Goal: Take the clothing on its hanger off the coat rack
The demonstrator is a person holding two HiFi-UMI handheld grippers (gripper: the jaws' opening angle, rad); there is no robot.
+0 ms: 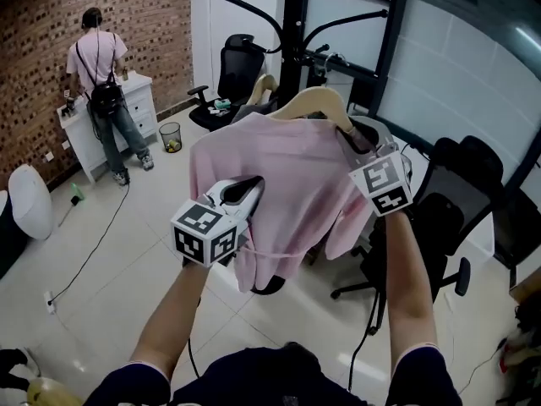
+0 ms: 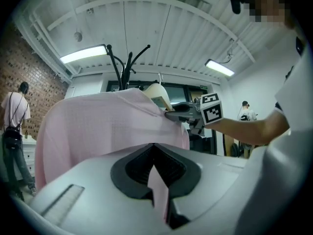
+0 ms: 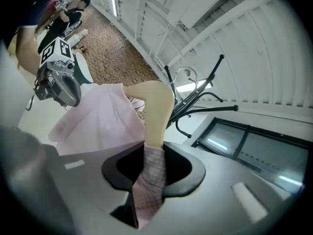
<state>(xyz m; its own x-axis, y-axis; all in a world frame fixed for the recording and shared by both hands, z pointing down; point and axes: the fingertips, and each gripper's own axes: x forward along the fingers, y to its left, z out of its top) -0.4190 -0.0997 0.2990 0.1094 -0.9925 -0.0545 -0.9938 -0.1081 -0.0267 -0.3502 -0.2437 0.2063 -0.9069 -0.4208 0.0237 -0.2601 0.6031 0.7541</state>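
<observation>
Wooden hanger (image 1: 325,98) lies mostly hidden under the pink shirt (image 1: 279,176).

The head view looks steeply down from above onto the pale pink fabric shirt (image 1: 279,184). Each gripper view rides just behind its jaws, close against that shirt, tilted upward; both share the black metal coat rack (image 2: 128,75).

A black office chair (image 1: 239,68) stands on a pale, glossy tiled floor (image 1: 127,269) against a white wall (image 1: 232,7). Left of the chair sits a small dark bin (image 1: 170,135) and, further left, a white drawer cabinet (image 1: 139,100) against a red brick wall (image 1: 42,74). Right of the chair runs a frosted glass partition (image 1: 456,83) in dark frames, with a second black chair (image 1: 461,184) before it. Overhead, a white slatted ceiling (image 2: 161,28) carries lit strip lamps (image 2: 83,54).
</observation>
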